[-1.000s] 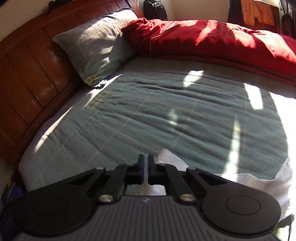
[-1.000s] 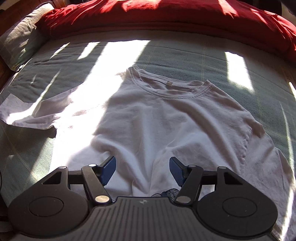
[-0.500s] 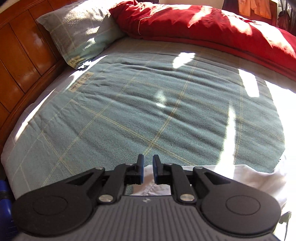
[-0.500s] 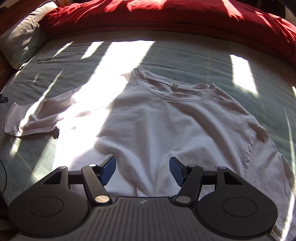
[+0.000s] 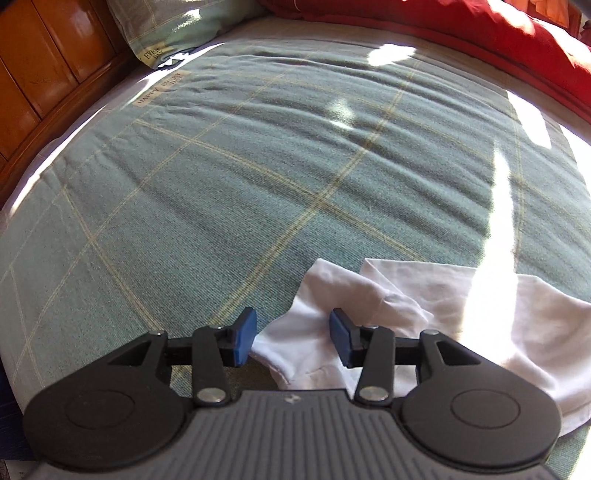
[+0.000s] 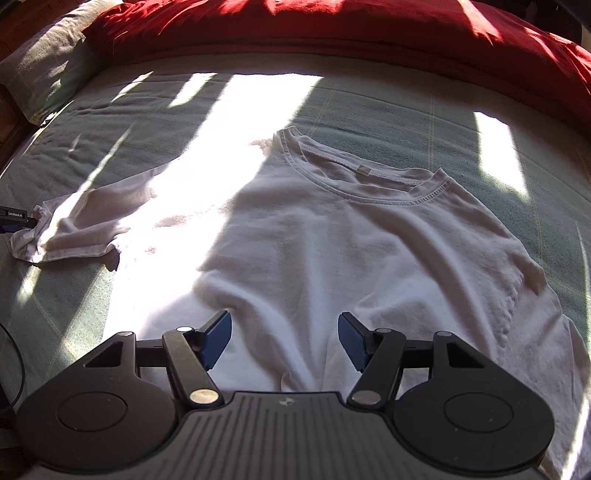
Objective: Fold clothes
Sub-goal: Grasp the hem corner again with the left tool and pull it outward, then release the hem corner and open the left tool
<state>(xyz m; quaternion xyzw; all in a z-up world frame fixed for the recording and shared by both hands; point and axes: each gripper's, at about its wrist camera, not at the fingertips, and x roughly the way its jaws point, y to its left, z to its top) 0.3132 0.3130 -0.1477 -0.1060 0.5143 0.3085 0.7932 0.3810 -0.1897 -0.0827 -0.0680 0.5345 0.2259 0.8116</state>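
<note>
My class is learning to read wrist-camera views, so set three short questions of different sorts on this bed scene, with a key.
1. True or false: the T-shirt lies with its collar toward the red duvet.
2. Which choice fits the left gripper? A: its jaws are clamped on the pillow. B: its jaws are opening over the sleeve. C: it holds the duvet.
3. Fill in: the right gripper has its jaws apart above the shirt's ____ half.

Key: 1 true; 2 B; 3 lower.
</note>
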